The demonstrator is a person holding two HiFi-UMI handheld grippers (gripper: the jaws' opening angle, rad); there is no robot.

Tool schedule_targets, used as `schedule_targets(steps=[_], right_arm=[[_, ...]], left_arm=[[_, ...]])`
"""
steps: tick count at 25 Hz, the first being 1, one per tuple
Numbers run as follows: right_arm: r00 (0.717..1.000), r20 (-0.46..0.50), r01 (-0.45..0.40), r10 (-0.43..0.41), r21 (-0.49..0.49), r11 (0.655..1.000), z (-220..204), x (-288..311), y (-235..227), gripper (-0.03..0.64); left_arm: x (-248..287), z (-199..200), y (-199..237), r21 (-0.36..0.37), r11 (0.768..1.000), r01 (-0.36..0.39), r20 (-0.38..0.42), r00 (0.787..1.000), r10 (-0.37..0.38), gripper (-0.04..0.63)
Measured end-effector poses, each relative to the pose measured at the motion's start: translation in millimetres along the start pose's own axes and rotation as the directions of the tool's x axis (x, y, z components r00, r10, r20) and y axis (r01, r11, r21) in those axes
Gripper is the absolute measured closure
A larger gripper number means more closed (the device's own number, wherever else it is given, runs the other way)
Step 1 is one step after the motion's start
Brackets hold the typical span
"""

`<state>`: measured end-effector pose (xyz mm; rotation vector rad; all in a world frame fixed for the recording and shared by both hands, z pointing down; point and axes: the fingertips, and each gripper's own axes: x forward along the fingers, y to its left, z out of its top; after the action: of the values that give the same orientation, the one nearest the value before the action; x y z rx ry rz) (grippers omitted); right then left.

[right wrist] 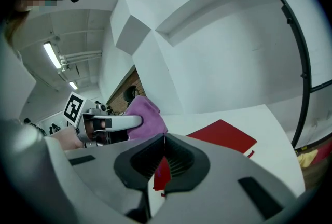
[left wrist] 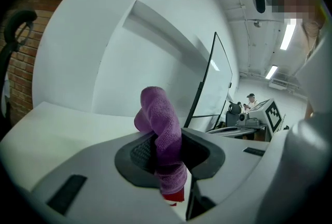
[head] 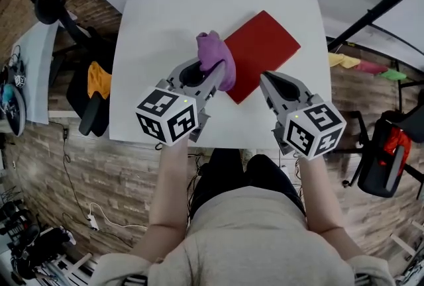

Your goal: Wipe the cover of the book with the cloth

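A red book [head: 264,49] lies slantwise on the white table [head: 149,46], right of centre. My left gripper [head: 213,74] is shut on a bunched purple cloth [head: 216,59] at the book's near left edge; whether the cloth touches the cover I cannot tell. In the left gripper view the cloth [left wrist: 160,124] stands up between the jaws of that gripper [left wrist: 161,148], with a sliver of the book [left wrist: 174,196] below. My right gripper [head: 266,79] is shut and empty beside the book's near corner. The right gripper view shows its closed tips [right wrist: 165,138], the book [right wrist: 224,137], the cloth [right wrist: 143,115] and the left gripper [right wrist: 111,123].
A black chair with a yellow item [head: 94,87] and a pale side table [head: 34,73] stand to the left. A black stand [head: 374,13], coloured cloths [head: 363,65] on the floor and a dark chair [head: 384,155] are at the right. The table's near edge [head: 218,144] lies under both grippers.
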<state>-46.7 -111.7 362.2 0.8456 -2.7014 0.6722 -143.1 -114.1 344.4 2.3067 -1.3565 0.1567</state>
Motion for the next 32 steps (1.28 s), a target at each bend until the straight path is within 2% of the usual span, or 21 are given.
schedule_targets(steps=[10, 18, 23, 32], right_arm=[[0.995, 0.098, 0.025, -0.023, -0.02, 0.999, 51.6, -6.9, -5.0, 0.595], [0.991, 0.136, 0.032, -0.017, -0.111, 0.993, 90.1, -13.9, -6.6, 0.595], [0.974, 0.225, 0.061, -0.036, -0.105, 0.993, 118.5, -25.2, -10.8, 0.595], [0.94, 0.341, 0.083, -0.027, -0.151, 0.985, 152.1, -54.8, -1.5, 0.595]], left_arm=[[4.8, 56.3, -13.5, 0.076, 0.996, 0.045, 0.085, 0.995, -0.052, 0.488], [14.3, 95.5, -25.1, 0.124, 0.988, 0.088, 0.146, 0.984, -0.106, 0.488], [14.4, 114.1, -31.2, 0.199, 0.977, 0.079, 0.154, 0.982, -0.111, 0.488], [-3.2, 139.7, -41.0, 0.245, 0.966, 0.079, 0.223, 0.965, -0.135, 0.488]])
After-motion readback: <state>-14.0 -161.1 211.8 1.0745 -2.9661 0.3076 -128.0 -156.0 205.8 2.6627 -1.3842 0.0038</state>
